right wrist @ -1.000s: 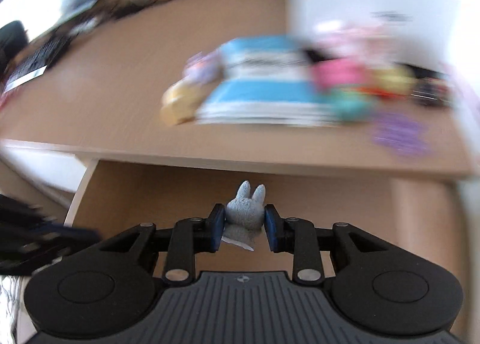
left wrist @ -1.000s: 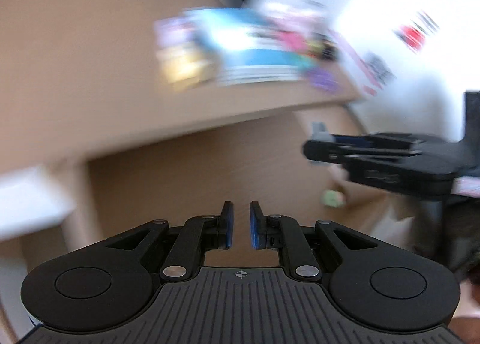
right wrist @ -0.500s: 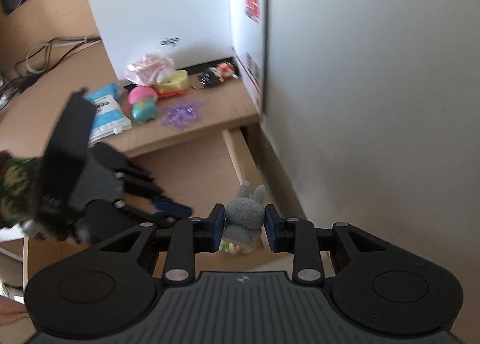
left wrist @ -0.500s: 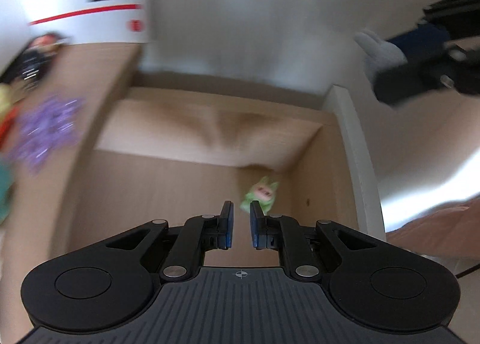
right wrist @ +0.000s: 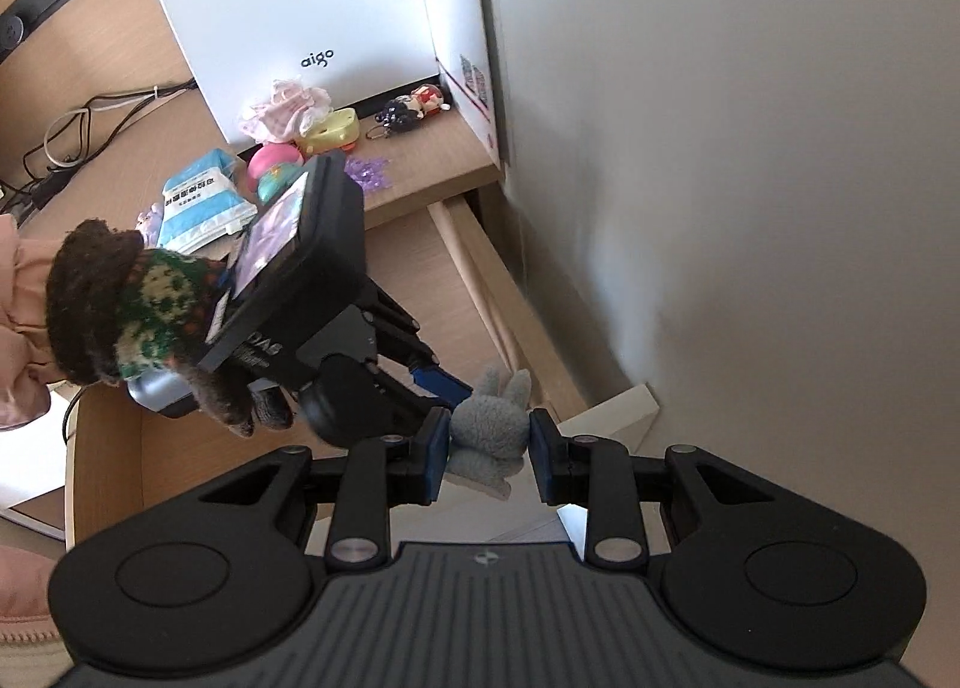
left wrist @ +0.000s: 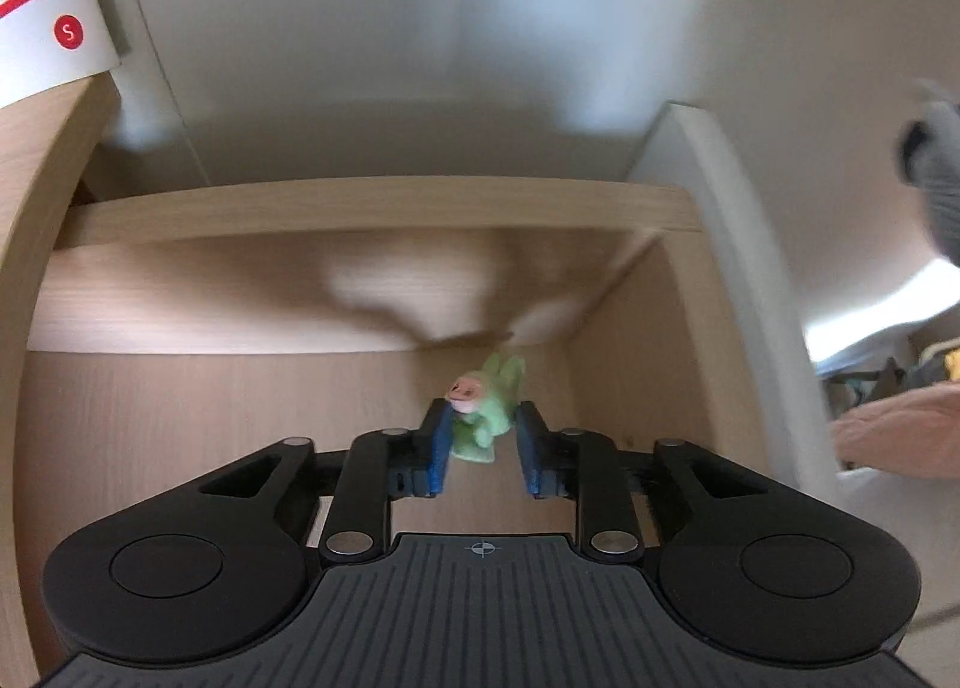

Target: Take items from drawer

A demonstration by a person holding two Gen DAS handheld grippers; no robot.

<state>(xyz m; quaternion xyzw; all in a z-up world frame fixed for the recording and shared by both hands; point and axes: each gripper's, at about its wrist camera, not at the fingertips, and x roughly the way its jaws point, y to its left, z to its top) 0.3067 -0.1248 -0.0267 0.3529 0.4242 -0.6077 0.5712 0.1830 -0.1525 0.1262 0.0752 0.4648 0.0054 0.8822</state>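
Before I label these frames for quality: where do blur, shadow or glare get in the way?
Left wrist view: the green toy between the left gripper's opening jaws is soft, a broad shadow crosses the drawer's back wall, and the right edge glares. Right wrist view: sharp; the grey bunny in the right gripper is crisp, straight edges bow.

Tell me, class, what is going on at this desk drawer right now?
A person is emptying an open wooden drawer with a hand-held gripper in each hand. The right hand-held gripper is shut on a small grey plush rabbit, held above the drawer. The left hand-held gripper reaches down into the drawer's far corner, its jaws opening around a little green toy figure that stands between them, not yet gripped. Other toys and a blue packet already lie on the desktop.
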